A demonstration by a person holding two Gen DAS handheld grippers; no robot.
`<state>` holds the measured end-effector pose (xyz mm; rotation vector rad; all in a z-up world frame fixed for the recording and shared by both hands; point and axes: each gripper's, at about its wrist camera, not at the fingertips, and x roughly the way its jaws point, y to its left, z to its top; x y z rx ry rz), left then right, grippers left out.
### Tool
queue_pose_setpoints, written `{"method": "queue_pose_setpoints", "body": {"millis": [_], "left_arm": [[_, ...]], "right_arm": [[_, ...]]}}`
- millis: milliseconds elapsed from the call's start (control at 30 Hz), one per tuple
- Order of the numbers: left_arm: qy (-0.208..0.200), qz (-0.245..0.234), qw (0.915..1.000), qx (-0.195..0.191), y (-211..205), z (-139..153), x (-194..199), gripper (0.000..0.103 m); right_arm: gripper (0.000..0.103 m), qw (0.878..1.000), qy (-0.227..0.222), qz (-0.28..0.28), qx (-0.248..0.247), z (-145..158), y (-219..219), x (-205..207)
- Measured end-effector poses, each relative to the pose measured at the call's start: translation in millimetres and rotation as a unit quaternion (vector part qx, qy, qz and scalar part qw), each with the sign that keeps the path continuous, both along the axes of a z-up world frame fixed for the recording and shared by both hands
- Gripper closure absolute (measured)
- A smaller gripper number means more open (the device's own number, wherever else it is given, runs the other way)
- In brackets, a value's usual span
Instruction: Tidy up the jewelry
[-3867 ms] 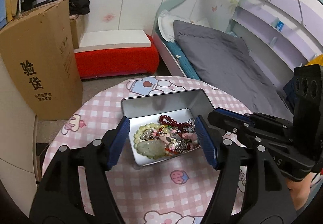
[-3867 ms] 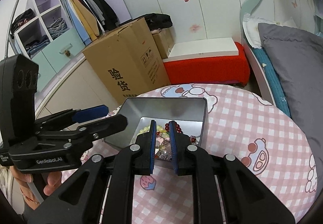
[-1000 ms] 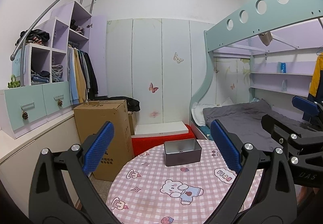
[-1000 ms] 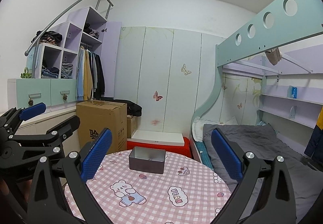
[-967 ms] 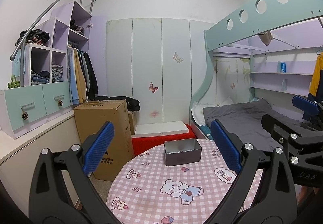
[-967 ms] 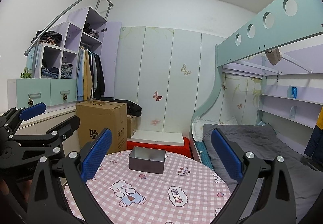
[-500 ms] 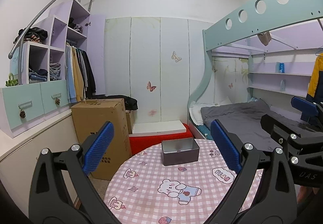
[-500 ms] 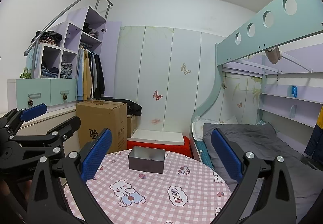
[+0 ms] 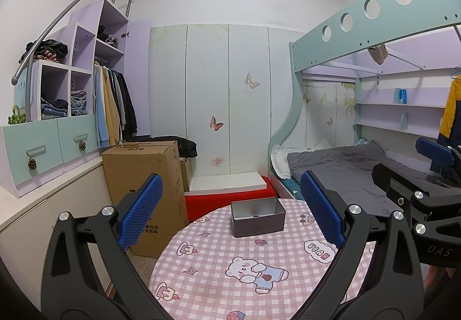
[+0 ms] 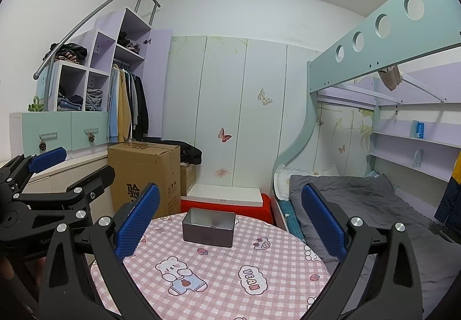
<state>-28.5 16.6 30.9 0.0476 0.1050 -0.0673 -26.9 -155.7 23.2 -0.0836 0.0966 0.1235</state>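
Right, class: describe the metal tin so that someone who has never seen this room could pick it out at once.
Find the round table with the pink checked cloth, in front of the bunk bed. Near its far edge stands a small grey metal tin, rectangular and open on top. It is the only solid object on the cloth; everything around it is a printed cartoon.
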Motion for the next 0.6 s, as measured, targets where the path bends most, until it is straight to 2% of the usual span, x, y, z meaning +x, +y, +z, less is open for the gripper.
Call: {"method": "queue_pose_setpoints", "body": {"millis": [600], "left_arm": [[-0.001,0.002,1.0000,0.002,0.2,-0.5,3.1,0.009]], "right_arm": [[0.008,1.000,0.002,0.000,0.000,-0.4,-0.4,2.0]]}}
